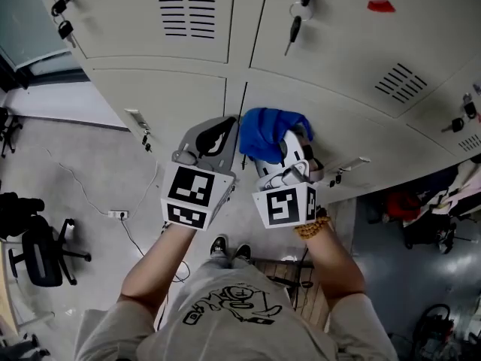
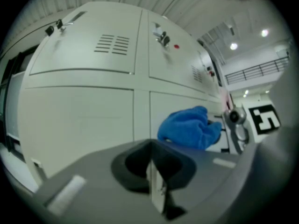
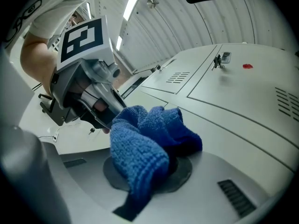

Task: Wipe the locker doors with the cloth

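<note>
The blue cloth (image 1: 267,134) is bunched in my right gripper (image 1: 291,143), which is shut on it and holds it close to the pale grey locker door (image 1: 361,130), below the seam between doors. The right gripper view shows the cloth (image 3: 147,141) spilling over the jaws and hiding the fingertips. My left gripper (image 1: 216,132) hangs just left of the cloth, in front of the lower left door (image 1: 176,96), shut with nothing in it. Seen from the left gripper view, the cloth (image 2: 189,127) lies against the door to the right of the closed jaws.
Keys hang from the lock (image 1: 299,10) of the upper right door, which carries a red sticker (image 1: 381,6). More keys (image 1: 62,17) dangle at the far left. On the floor are a black office chair (image 1: 41,250), a power strip (image 1: 117,214) and clutter (image 1: 440,201) at the right.
</note>
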{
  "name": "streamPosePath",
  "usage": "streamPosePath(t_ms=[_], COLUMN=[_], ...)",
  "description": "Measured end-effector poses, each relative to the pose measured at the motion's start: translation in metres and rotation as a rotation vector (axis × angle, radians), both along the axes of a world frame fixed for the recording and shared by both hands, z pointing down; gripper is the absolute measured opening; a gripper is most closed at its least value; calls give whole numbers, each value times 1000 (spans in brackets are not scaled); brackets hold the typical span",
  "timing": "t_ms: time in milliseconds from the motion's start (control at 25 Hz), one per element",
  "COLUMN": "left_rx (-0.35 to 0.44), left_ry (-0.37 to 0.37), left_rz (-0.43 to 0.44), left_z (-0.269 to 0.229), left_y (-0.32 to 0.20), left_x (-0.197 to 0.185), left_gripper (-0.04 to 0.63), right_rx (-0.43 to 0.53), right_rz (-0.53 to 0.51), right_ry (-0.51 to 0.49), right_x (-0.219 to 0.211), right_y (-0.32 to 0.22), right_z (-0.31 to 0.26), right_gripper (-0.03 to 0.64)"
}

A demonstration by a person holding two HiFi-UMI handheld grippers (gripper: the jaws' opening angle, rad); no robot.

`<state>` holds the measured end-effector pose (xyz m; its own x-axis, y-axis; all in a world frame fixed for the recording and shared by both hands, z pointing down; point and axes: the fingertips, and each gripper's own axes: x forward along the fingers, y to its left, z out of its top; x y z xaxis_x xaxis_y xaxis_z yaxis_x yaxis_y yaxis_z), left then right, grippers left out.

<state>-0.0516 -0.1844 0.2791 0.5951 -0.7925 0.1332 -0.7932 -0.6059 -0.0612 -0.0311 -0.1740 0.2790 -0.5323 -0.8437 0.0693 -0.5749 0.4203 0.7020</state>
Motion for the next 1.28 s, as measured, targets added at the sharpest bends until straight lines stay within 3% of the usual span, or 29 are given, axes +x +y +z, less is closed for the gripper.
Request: streamPosePath(t_ms=[440, 800, 1280], left_rx=[-67, -105, -186], left_ry=[-6, -9, -33], left_rz=[14, 21, 25], left_z=[41, 69, 121], left_y=[-3, -4, -1], left_x=[18, 19, 18], left_gripper=[3, 3, 3], right_rx=[-46, -19, -91], right_rz=[31, 55, 59], right_ry=[-5, -45, -51], right_x=[25, 36, 37], right_y=[3, 4, 5], right_z=[43, 65, 134], right_gripper=[32, 32, 32])
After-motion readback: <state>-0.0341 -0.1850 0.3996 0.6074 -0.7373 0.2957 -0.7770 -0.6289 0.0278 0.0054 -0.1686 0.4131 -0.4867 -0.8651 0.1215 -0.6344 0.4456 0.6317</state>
